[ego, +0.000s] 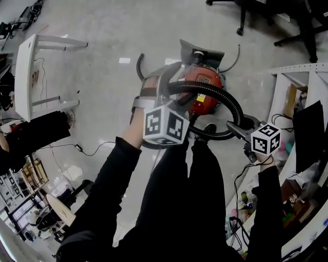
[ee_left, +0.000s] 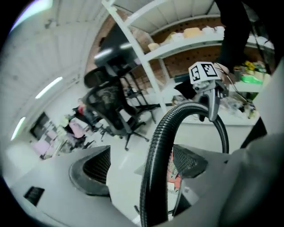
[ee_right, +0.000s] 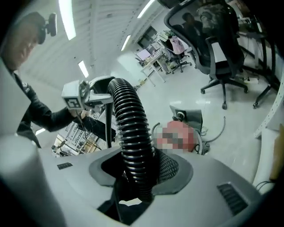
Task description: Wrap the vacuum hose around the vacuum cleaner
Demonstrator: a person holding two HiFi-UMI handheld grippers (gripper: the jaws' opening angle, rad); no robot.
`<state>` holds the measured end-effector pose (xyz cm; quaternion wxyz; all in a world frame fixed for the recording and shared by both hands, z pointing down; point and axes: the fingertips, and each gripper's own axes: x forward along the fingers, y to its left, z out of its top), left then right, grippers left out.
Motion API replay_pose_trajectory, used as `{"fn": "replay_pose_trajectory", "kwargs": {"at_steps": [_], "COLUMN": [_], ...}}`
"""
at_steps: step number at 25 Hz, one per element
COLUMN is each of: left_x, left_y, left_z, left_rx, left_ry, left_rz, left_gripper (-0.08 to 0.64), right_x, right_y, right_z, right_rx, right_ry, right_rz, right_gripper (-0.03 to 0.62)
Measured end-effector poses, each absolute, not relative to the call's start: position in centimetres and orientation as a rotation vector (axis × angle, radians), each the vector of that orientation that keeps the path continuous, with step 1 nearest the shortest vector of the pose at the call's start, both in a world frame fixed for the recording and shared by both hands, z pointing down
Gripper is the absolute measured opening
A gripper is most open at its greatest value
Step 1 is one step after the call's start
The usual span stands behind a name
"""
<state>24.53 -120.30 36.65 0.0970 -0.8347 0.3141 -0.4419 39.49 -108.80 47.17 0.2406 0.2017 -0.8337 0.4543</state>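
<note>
The red vacuum cleaner [ego: 203, 88] stands on the floor in front of my legs. Its black ribbed hose [ego: 225, 97] arches from my left gripper [ego: 163, 84] over the vacuum to my right gripper [ego: 240, 125]. In the left gripper view the hose [ee_left: 156, 168] runs up between wide-apart jaws, close to the right pad [ee_left: 190, 162] and apart from the left pad; the left gripper [ee_left: 140, 167] is open. In the right gripper view the right gripper [ee_right: 137, 170] is shut on the hose [ee_right: 131, 133], with the vacuum [ee_right: 179, 135] beyond.
A white table [ego: 25, 71] lies on its side at the left. White shelving [ego: 307, 77] lines the right. Office chairs [ego: 246, 15] stand at the far right. A grey floor nozzle [ego: 201, 51] lies behind the vacuum. A cable [ego: 87, 151] trails on the floor.
</note>
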Motion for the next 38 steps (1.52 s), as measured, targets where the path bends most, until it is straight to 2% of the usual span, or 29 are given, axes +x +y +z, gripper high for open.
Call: {"fn": "replay_pose_trajectory", "kwargs": {"at_steps": [3, 5, 8, 11, 14, 16, 17, 18, 19, 26, 34, 38], "left_x": [16.6, 10.9, 3.3, -0.6, -1.7, -2.3, -2.4, -2.4, -2.4, 0.7, 0.7, 1.4], "left_y": [-118.8, -115.5, -108.0, -101.9, -99.9, -99.9, -100.3, -101.2, -102.6, -110.7, -112.1, -113.0], "left_z": [36.5, 40.2, 51.4, 61.7, 70.0, 74.5, 76.3, 77.7, 78.9, 83.2, 85.9, 86.8], "left_rx": [-2.54, -2.673, -2.724, -2.769, -2.791, -2.766, -2.761, -2.755, -2.745, -2.825, -2.815, -2.806], "left_ry": [1.447, 1.768, 1.979, 2.064, 1.986, 2.086, 2.187, 2.278, 2.325, 2.079, 2.046, 2.003], "left_rz": [-1.066, -1.051, -1.48, -1.81, -2.077, -2.186, -2.19, -2.158, -2.118, -2.066, -2.079, -2.091], "left_gripper": [0.446, 0.446, 0.446, 0.446, 0.446, 0.442, 0.4, 0.201, 0.192, 0.187, 0.187, 0.187], "right_x": [40.4, 41.4, 43.5, 44.6, 45.1, 45.7, 46.0, 46.3, 46.6, 48.4, 49.8, 51.5], "right_y": [-110.5, -111.7, -113.4, -114.3, -115.5, -116.1, -116.2, -116.2, -116.1, -115.0, -114.8, -113.7], "right_z": [49.0, 50.3, 52.5, 54.7, 56.6, 58.4, 59.4, 60.6, 61.8, 70.8, 79.8, 85.3], "right_rx": [0.571, 0.6, 0.662, 0.65, 0.608, 0.598, 0.6, 0.605, 0.611, 0.66, 0.859, 1.018], "right_ry": [-2.23, -2.214, -2.17, -2.123, -2.116, -2.112, -2.11, -2.107, -2.104, -2.078, -2.072, -1.899], "right_rz": [1.334, 1.404, 1.504, 1.598, 1.676, 1.709, 1.722, 1.733, 1.744, 1.814, 1.875, 1.751], "right_gripper": [0.179, 0.181, 0.181, 0.181, 0.183, 0.183, 0.183, 0.183, 0.184, 0.184, 0.179, 0.183]}}
